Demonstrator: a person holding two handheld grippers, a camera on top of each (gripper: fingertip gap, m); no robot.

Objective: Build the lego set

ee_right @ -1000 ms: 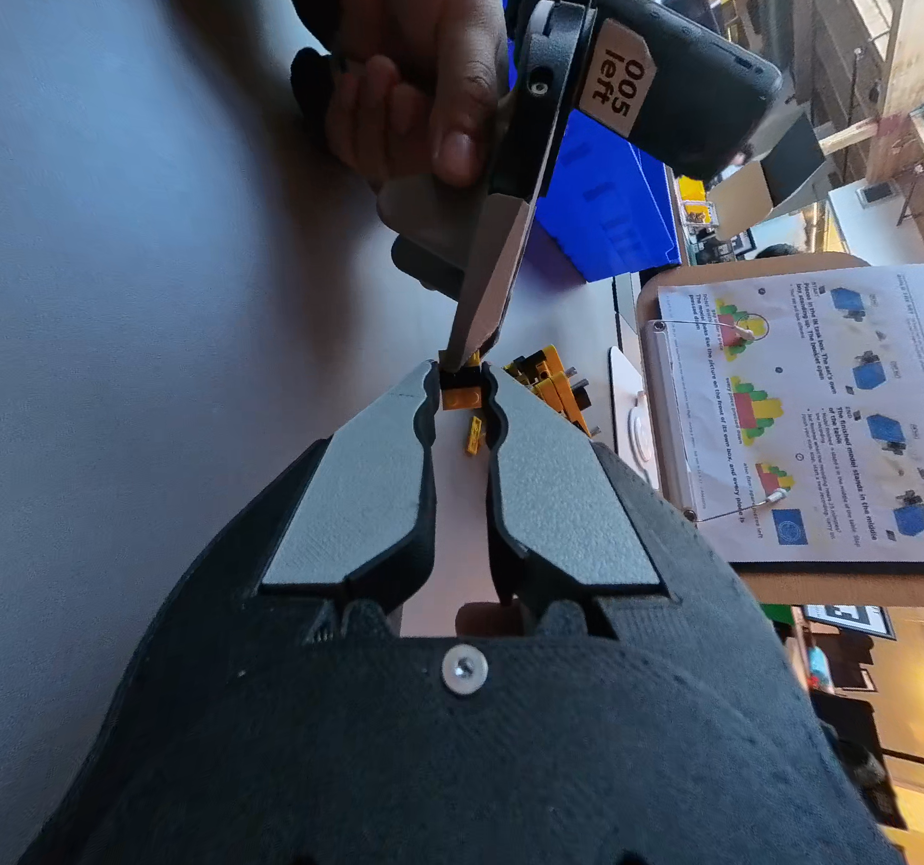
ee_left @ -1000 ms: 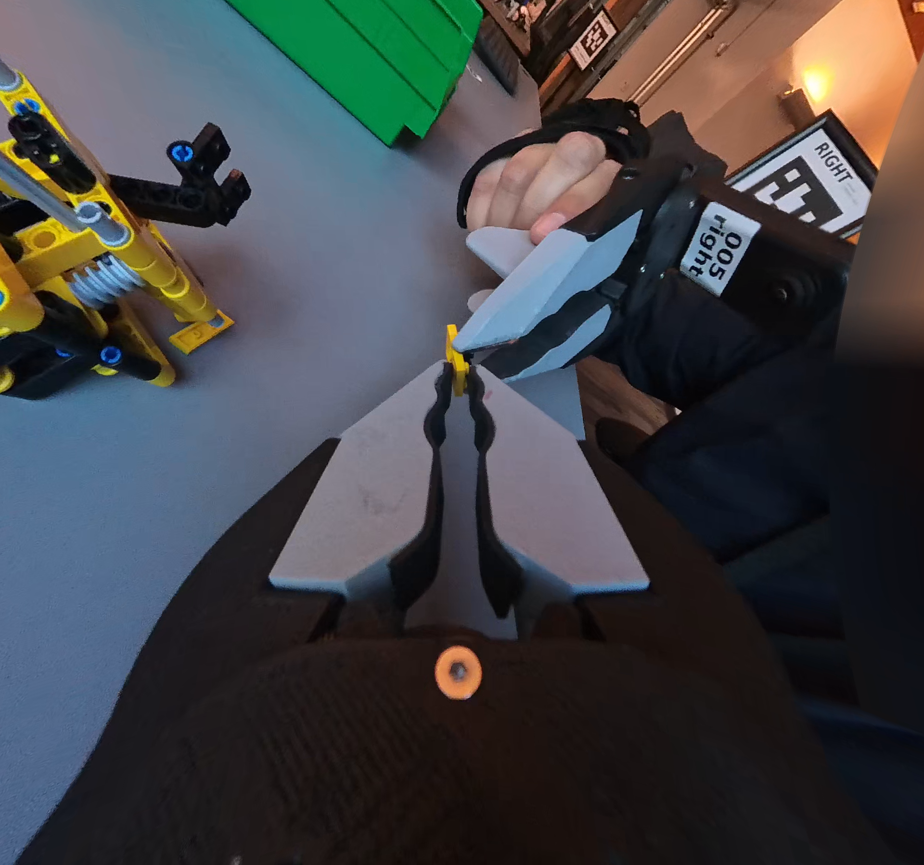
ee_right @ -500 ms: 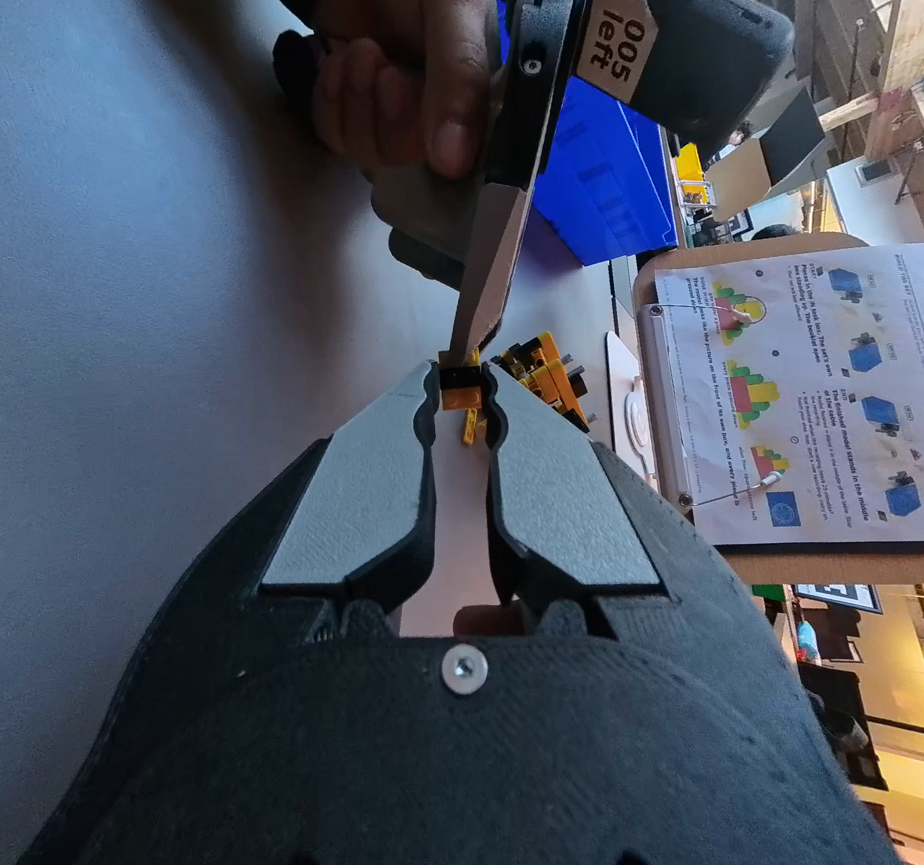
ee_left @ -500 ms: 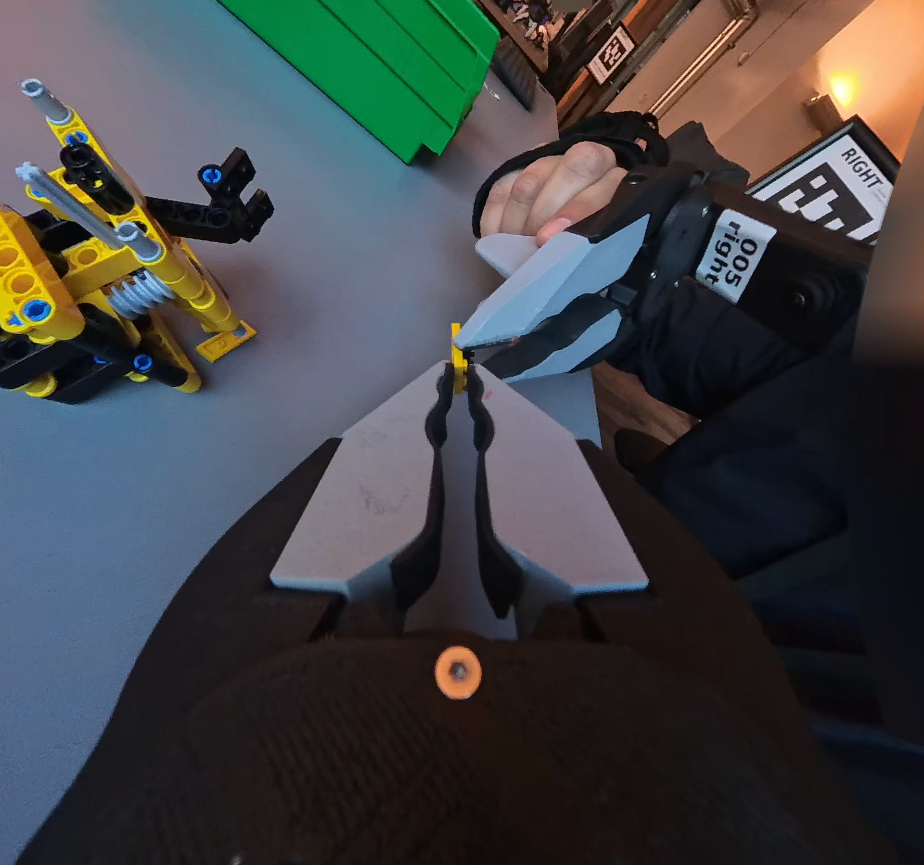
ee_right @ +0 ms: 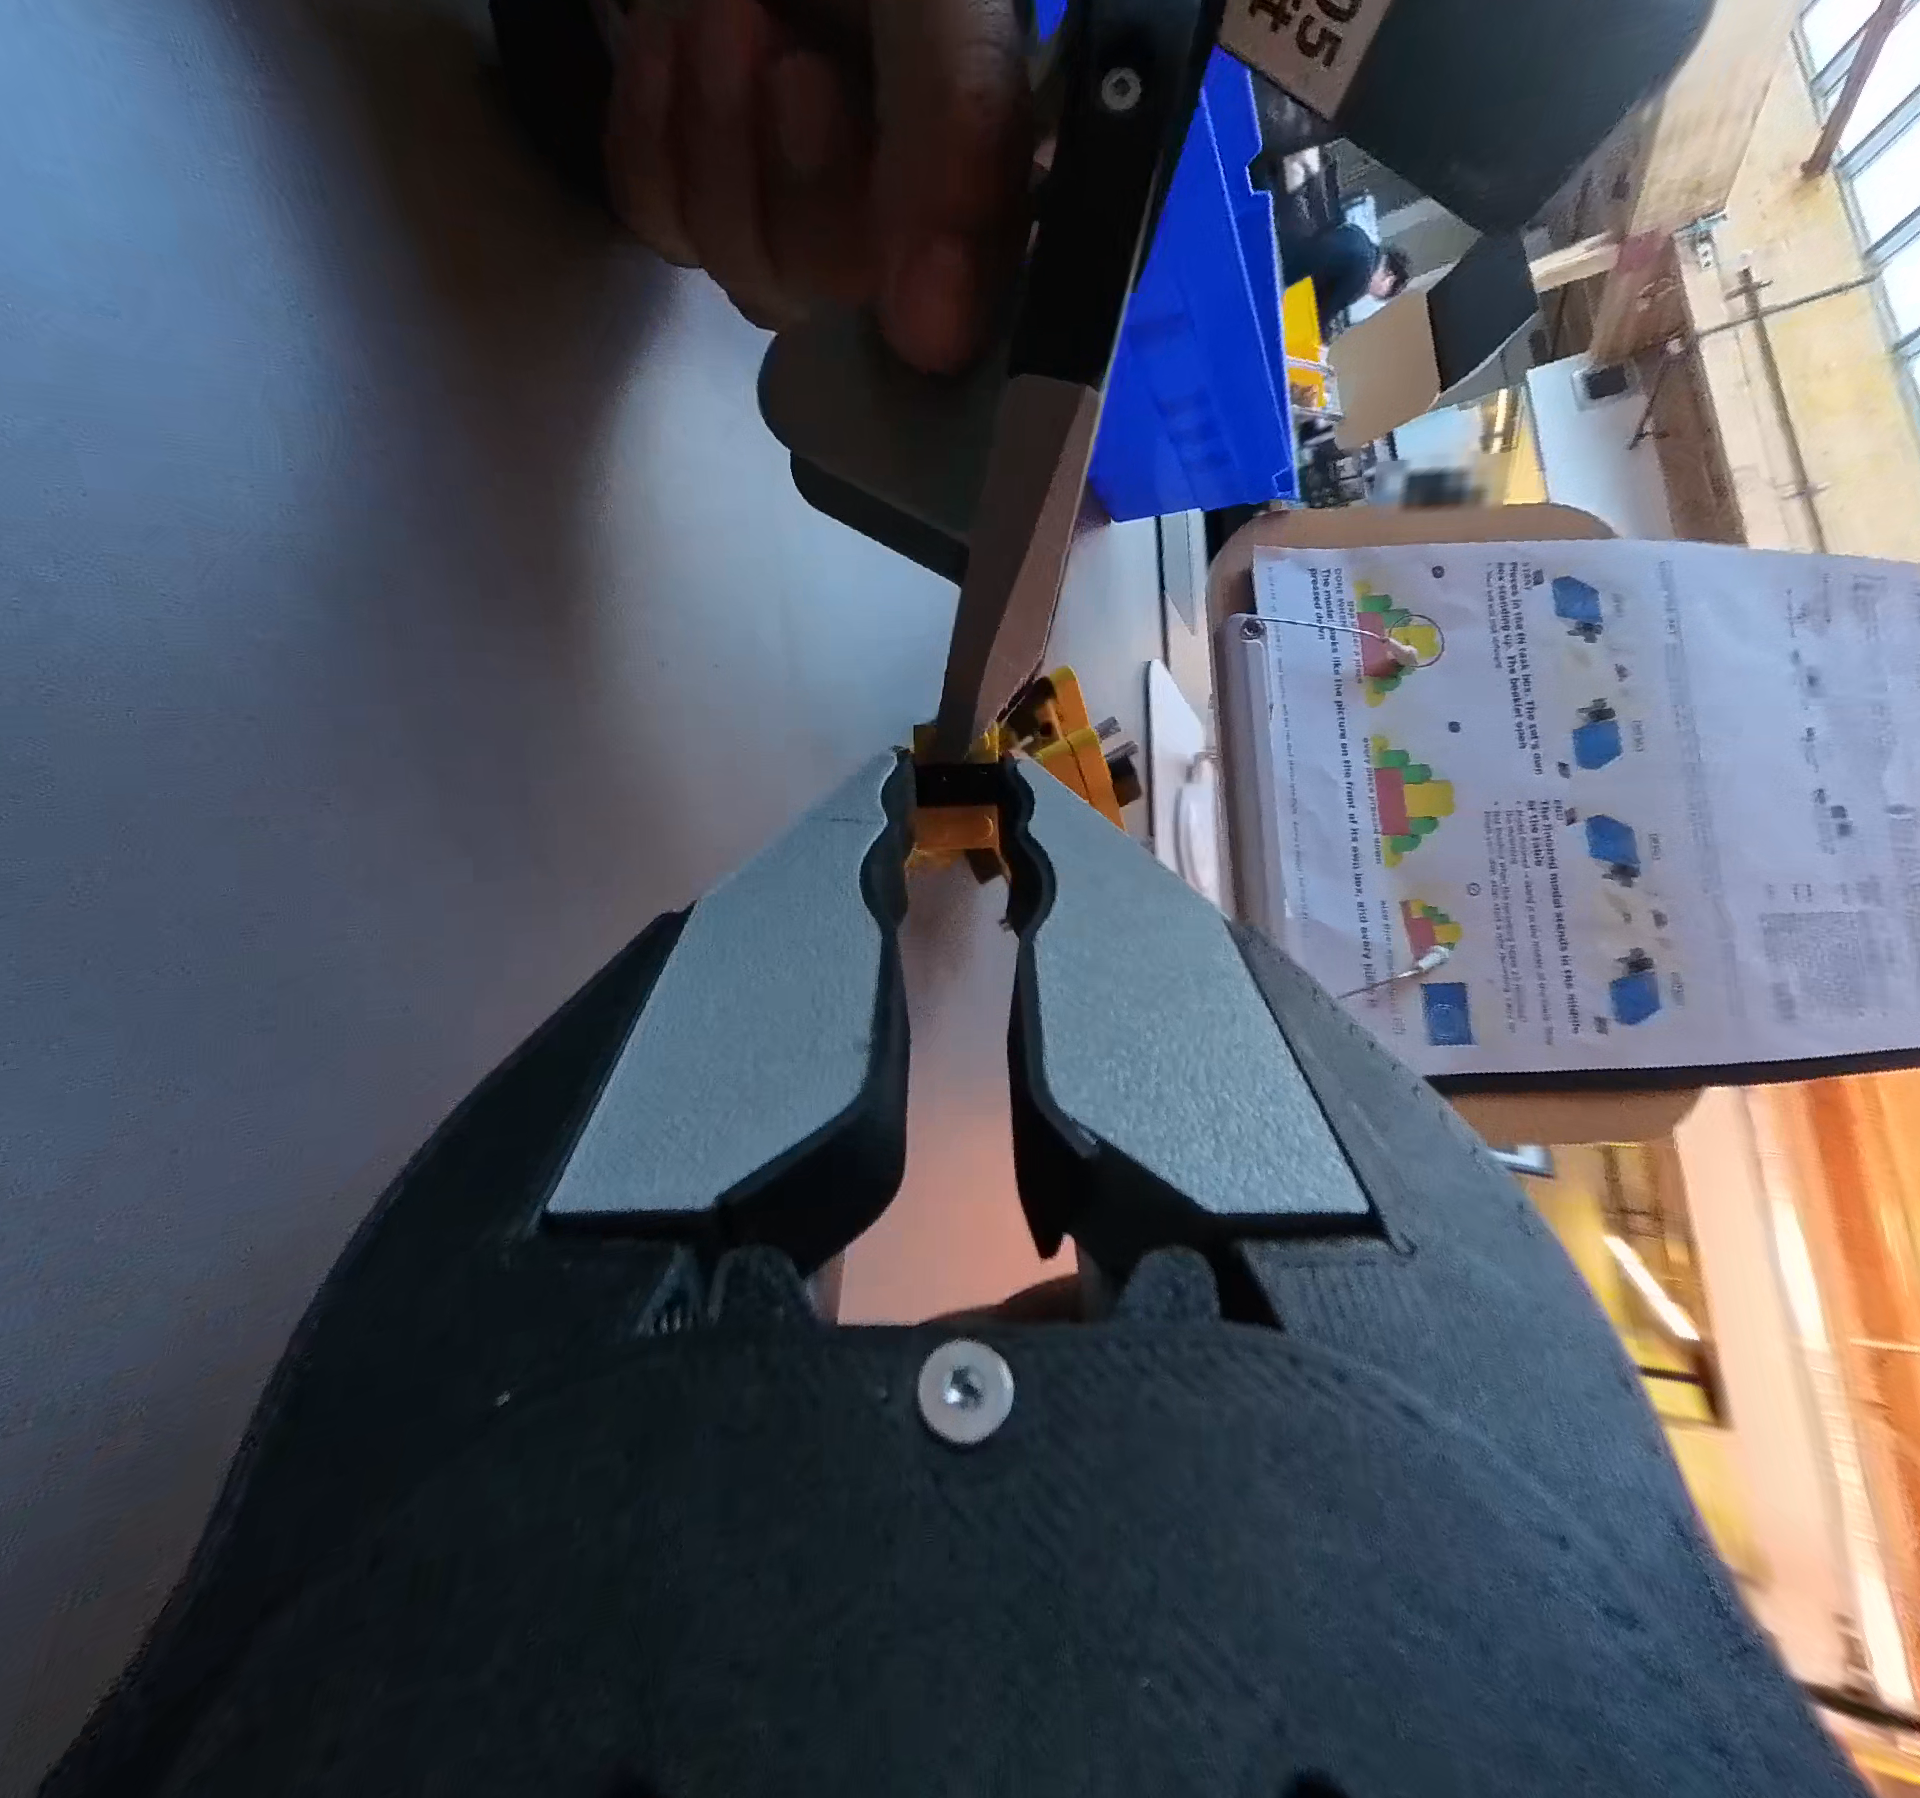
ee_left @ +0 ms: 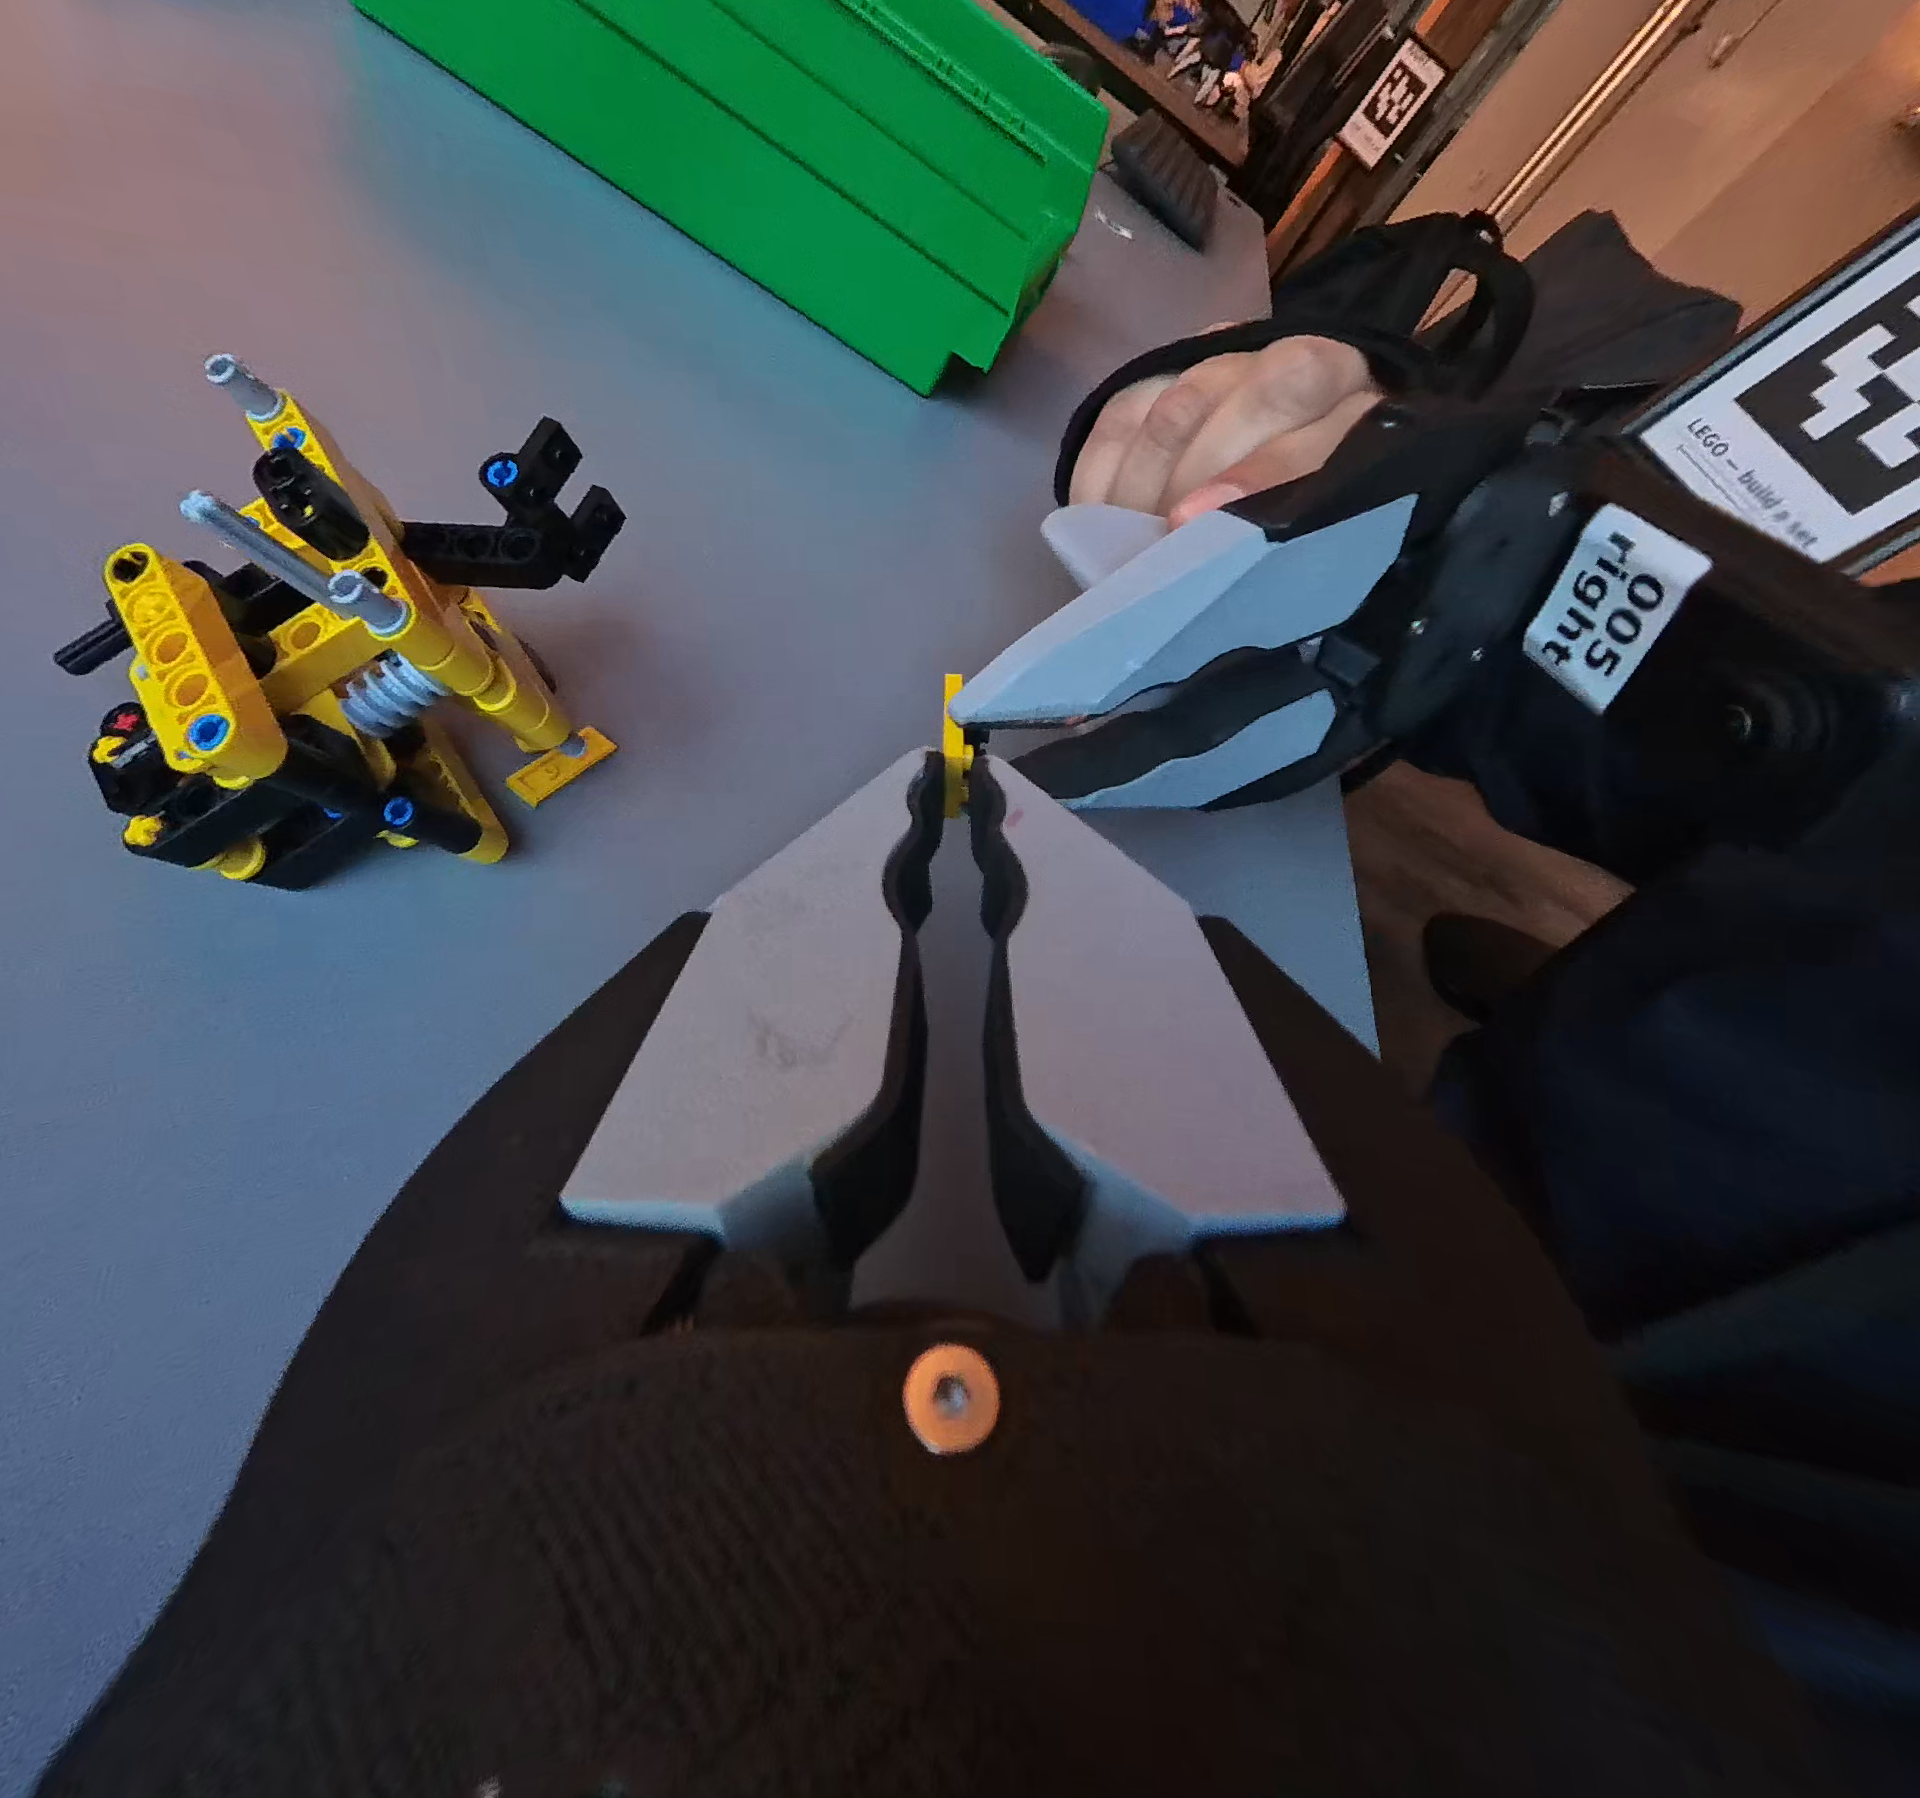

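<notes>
Your left gripper (ee_left: 953, 780) had its jaws nearly closed, pinching a small flat yellow Lego piece (ee_left: 952, 732) edge-on at the tips. Your right gripper (ee_right: 958, 792) met it tip to tip, its jaws closed on a small yellow-and-black Lego sub-assembly (ee_right: 954, 806), so both pieces were held together in the air above the grey worktop (ee_left: 312, 1073). Whether the two pieces had fully seated, I cannot tell. The partly built yellow-and-black Technic model with grey axles and a spring (ee_left: 312, 647) stood on the worktop well to the left of the meeting grippers. Beyond that model lay a long green plastic bin (ee_left: 727, 86). A printed instruction sheet on a wooden board (ee_right: 1558, 813) stood right of the grippers.
</notes>
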